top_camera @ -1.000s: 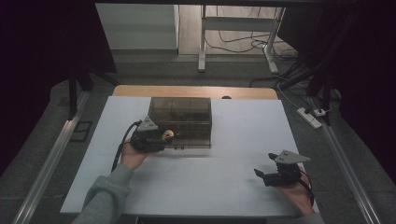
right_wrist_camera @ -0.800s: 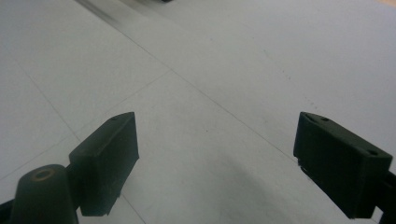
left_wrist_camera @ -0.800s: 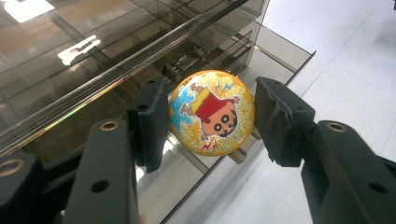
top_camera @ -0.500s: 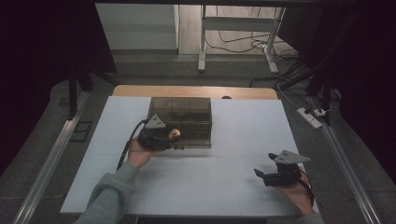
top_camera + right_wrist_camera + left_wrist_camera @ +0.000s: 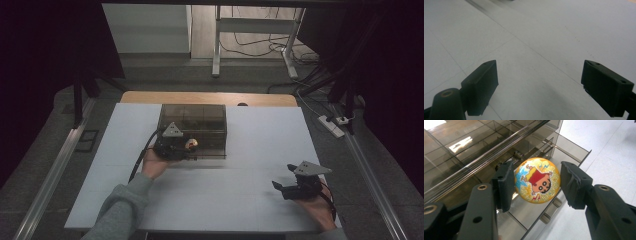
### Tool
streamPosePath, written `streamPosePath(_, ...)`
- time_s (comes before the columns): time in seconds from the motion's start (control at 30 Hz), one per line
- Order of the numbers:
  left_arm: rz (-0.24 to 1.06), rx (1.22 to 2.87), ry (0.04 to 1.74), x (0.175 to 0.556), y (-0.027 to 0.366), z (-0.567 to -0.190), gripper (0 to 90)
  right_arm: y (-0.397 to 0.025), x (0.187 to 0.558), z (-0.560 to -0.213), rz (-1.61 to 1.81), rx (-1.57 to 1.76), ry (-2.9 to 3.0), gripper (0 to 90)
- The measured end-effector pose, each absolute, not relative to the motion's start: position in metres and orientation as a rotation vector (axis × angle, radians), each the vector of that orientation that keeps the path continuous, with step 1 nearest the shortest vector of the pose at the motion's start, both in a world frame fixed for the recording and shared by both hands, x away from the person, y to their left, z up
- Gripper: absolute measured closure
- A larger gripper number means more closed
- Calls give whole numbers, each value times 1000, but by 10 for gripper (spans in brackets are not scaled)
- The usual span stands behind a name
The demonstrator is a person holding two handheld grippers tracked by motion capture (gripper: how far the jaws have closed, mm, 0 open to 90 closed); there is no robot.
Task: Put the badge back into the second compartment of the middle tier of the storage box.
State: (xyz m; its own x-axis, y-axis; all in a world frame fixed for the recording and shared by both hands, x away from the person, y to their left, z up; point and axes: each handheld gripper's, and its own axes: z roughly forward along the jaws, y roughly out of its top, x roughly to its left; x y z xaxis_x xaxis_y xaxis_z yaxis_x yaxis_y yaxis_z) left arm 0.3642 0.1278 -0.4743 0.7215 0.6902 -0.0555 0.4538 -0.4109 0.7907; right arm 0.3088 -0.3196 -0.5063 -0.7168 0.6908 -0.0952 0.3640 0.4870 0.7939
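Ball sits between the left tongs' spread jaws; right tongs spread over white table.

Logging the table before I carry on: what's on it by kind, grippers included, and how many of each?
Smoky plastic drawer box: 1
Yellow cartoon badge, between the left gripper's jaws over an open drawer: 1
Grippers, left plus the right gripper: 2
Total: 4
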Motion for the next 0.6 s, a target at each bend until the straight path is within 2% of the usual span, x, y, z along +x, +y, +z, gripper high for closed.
streamPosePath(0.43, 356, 2083, 872, 365, 128, -476, 461, -320, 309, -507, 1101, 878, 2337, 141)
streamPosePath(0.6, 363, 2092, 875, 365, 128, -478, 403, -319, 308, -506, 1099, 878, 2338, 142)
